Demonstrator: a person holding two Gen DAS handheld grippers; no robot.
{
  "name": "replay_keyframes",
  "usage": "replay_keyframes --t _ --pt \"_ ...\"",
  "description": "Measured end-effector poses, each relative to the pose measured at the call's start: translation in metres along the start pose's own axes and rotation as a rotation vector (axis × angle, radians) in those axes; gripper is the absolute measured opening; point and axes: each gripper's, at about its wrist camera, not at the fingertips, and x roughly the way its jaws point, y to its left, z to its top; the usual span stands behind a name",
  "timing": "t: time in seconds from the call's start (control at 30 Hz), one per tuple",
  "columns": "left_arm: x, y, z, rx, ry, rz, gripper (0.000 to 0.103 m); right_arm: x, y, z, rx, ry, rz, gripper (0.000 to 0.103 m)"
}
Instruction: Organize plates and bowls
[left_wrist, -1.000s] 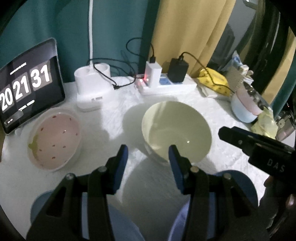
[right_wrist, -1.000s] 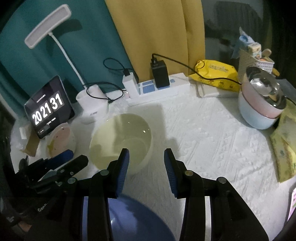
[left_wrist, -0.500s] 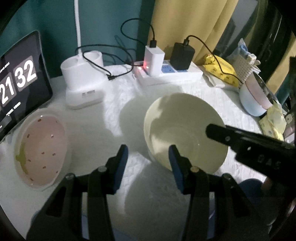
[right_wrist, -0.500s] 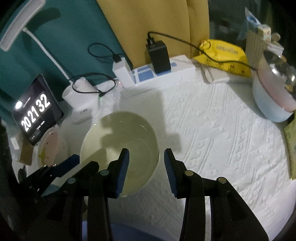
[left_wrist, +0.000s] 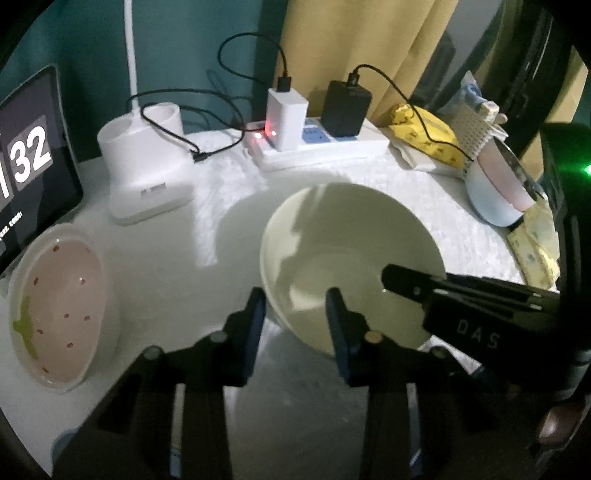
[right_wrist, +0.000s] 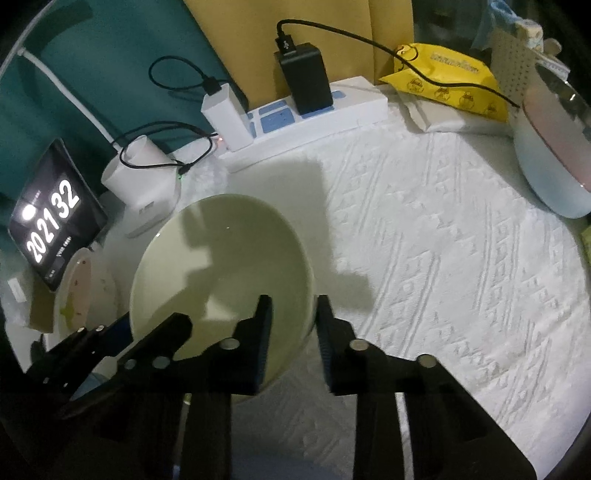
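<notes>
A pale cream bowl (left_wrist: 351, 251) stands upright on the white cloth in the middle. My left gripper (left_wrist: 295, 310) straddles its near-left rim, one finger outside and one inside. Its jaws are closing, and bowl wall still shows between the pads. My right gripper (right_wrist: 293, 317) straddles the bowl's (right_wrist: 221, 266) right rim the same way, also closing, with a gap at the inner pad. A pink bowl (left_wrist: 59, 314) with red specks sits at the left, apart from both grippers.
A stack of blue and pink bowls (right_wrist: 554, 166) with a metal one on top stands at the right edge. Along the back are a power strip (left_wrist: 317, 147) with chargers and cables, a lamp base (left_wrist: 144, 177), a clock tablet (left_wrist: 29, 166) and a yellow pack (right_wrist: 443, 81).
Both grippers came down and forward onto the cream bowl's rim, and their jaws narrowed around it. The blue plate under them left the views. The clock went from 31 to 32.
</notes>
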Motion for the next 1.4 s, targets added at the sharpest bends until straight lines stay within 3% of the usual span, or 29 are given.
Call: replay_keyframes --t 0.4,1.0,1.4 --pt "-0.009 0.002 -0.002 -0.016 -0.050 0.019 0.028 -0.007 0.009 -0.004 -0.048 -0.058 -0.028 0.020" --pt "-0.066 -0.012 -0.005 0.031 -0.225 0.054 0.028 -0.068 0.022 -0.014 -0.095 -0.213 -0.003 0.020" --pt "-0.102 -0.018 -0.019 0.037 -0.279 0.042 0.028 -0.102 0.029 -0.029 -0.107 -0.258 0.018 0.020"
